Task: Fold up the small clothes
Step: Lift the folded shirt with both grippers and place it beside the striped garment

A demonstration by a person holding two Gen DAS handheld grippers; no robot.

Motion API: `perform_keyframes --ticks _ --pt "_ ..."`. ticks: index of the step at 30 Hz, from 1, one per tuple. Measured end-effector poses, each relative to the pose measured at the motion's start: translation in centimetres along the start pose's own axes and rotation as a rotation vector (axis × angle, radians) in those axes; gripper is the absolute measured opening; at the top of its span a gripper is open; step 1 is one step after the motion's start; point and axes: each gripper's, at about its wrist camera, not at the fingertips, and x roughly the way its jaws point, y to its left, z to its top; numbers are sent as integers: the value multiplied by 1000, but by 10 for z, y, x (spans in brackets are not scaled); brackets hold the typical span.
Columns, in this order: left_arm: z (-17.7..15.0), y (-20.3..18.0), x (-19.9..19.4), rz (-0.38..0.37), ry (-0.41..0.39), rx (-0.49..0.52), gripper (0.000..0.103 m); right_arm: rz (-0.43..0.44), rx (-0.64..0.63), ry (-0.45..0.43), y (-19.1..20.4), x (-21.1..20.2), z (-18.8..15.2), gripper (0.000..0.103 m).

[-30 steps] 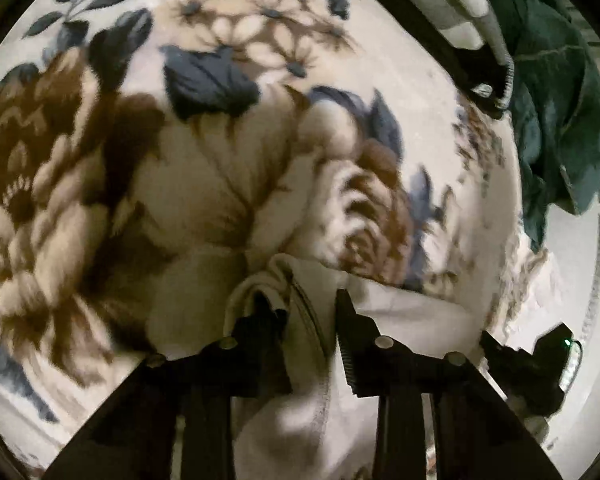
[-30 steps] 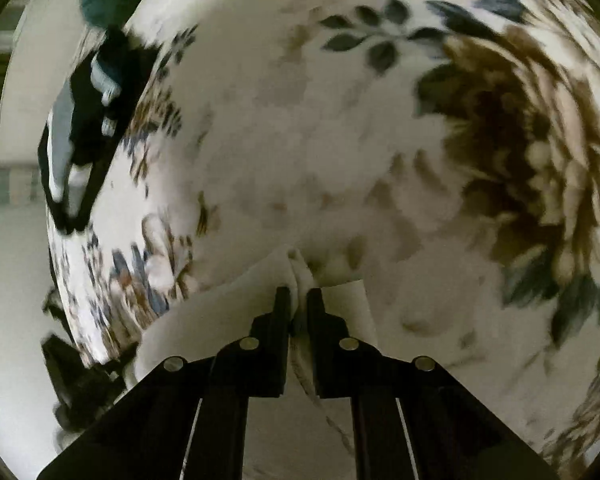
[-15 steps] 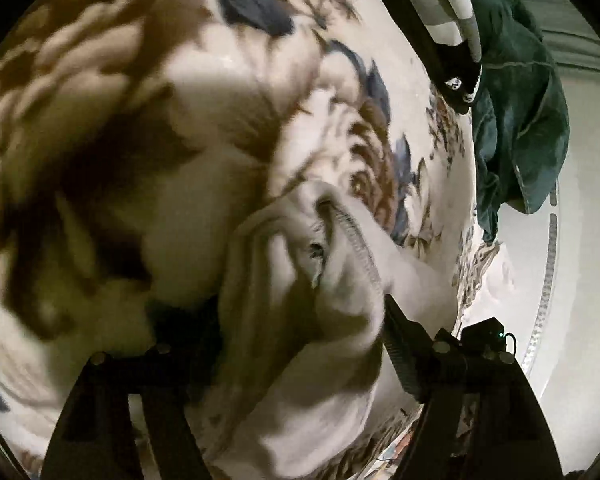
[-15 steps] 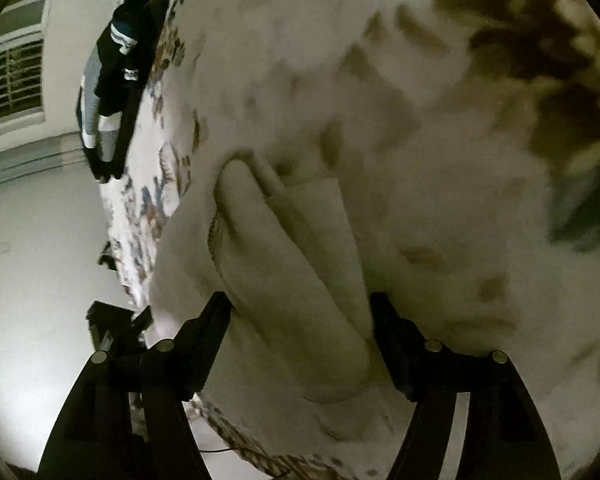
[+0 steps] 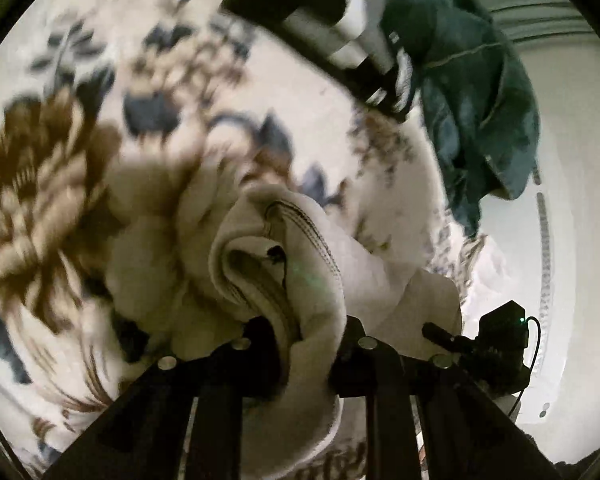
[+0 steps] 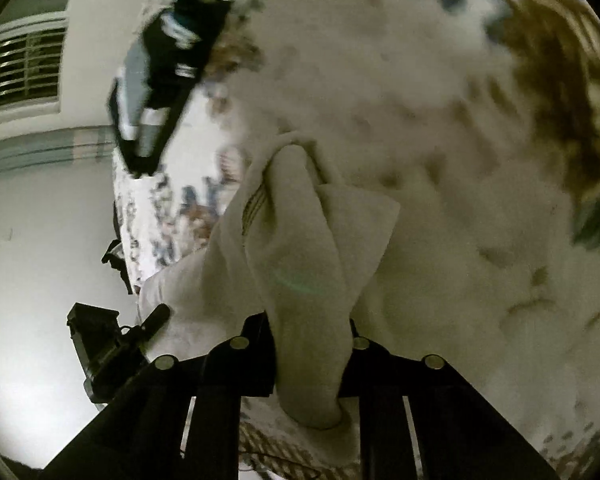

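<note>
Both grippers are clamped on one cream garment [image 5: 300,264]: the left gripper [image 5: 304,344] pinches a bunched, stitched hem, the right gripper [image 6: 310,344] a folded flap, each lifted just above the floral blanket [image 5: 60,184]. Beyond lies a broad stretch of bare blanket. At its far edge a black-and-white striped garment [image 5: 340,36] touches a dark green garment [image 5: 476,92] hanging over the side.

floral blanket [image 5: 100,184] motion-blurred, cream garment [image 5: 300,280] hiding fingertips
</note>
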Motion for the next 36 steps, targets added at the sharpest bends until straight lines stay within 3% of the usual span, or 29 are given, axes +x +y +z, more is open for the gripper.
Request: perform_keyframes --ticks 5,7,12,17,20,22,25,27,28,29,33,34,36 --pt "59 -34 -34 -16 -82 48 16 38 -72 -51 71 -22 47 17" --pt "99 -48 -46 -21 -124 61 16 52 -105 -66 98 -25 71 17" --pt "202 -75 -55 3 -220 105 16 83 -207 -141 180 -18 162 17" --pt "309 -80 -38 46 -271 136 17 90 -227 -191 237 21 265 17" --pt "358 -69 -10 138 -225 141 21 46 -234 -182 255 55 316 17" --pt "376 -58 11 214 -171 140 24 -45 -250 -174 261 77 338 17" --pt "382 -49 27 334 -160 165 41 -193 -273 -154 263 101 357 23" --pt "378 -46 26 352 -189 168 54 -282 -299 -156 262 111 361 38" --pt "377 -45 25 373 -203 166 71 -311 -305 -163 261 114 358 56" --pt "377 -45 23 389 -222 170 81 -340 -319 -179 262 115 354 66" --pt "365 -51 18 464 -307 196 99 -536 -402 -248 273 120 329 89" --pt "361 -54 18 487 -327 202 100 -579 -424 -259 275 123 321 100" --pt "354 -57 21 531 -338 208 100 -629 -460 -270 279 127 306 103"
